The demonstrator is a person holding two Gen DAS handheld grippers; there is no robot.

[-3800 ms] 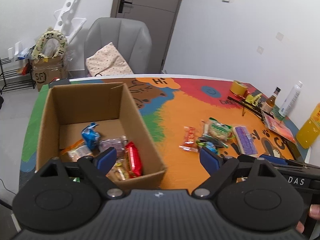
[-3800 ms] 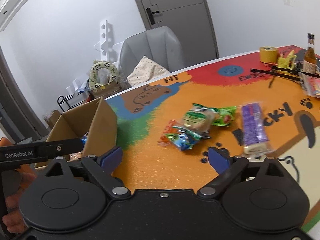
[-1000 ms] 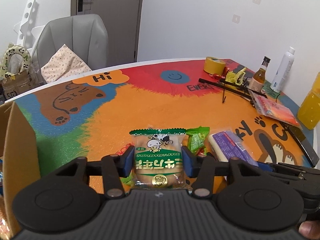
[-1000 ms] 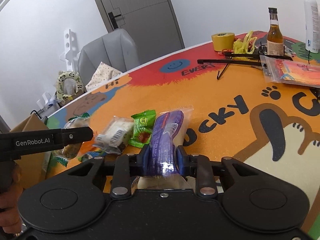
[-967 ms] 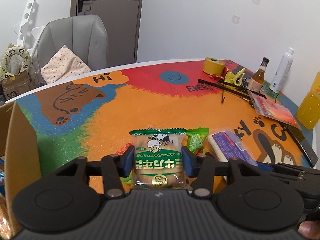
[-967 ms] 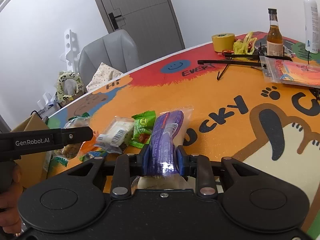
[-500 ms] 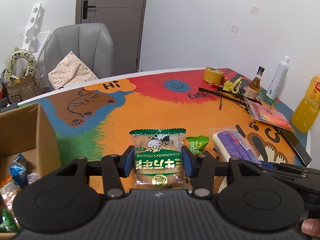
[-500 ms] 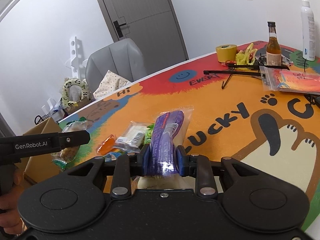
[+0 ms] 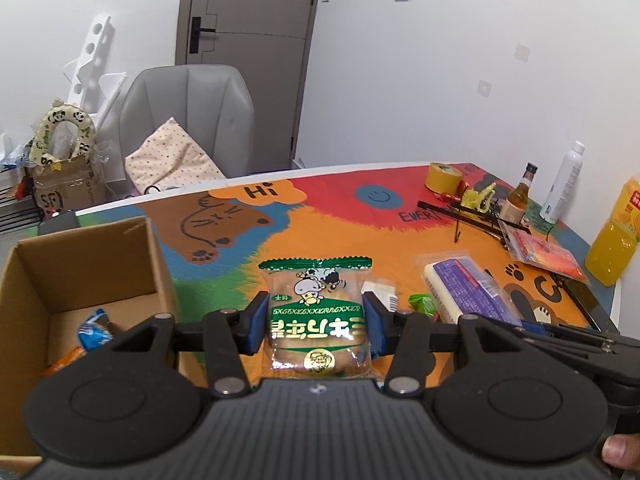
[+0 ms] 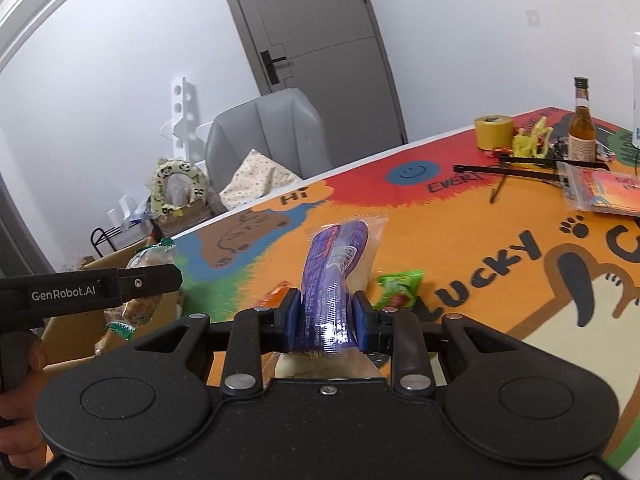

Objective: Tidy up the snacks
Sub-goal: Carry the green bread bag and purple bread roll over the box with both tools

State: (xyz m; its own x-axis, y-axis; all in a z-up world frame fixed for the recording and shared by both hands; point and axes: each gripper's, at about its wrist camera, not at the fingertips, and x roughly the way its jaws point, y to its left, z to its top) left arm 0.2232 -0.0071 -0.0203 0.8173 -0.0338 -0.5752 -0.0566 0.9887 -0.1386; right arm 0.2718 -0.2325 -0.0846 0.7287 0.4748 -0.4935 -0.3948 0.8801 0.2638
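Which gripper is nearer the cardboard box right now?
Left. The left gripper, holding a bun packet, is right beside the cardboard box. The right gripper, holding a purple packet, is farther out over the table.

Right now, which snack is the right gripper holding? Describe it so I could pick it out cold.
Start at the colourful cartoon table, then look just in front of the right gripper. Clamped between its blue pads is a long purple-wrapped snack bar with a clear edge. The small green packet beside it lies loose on the table.
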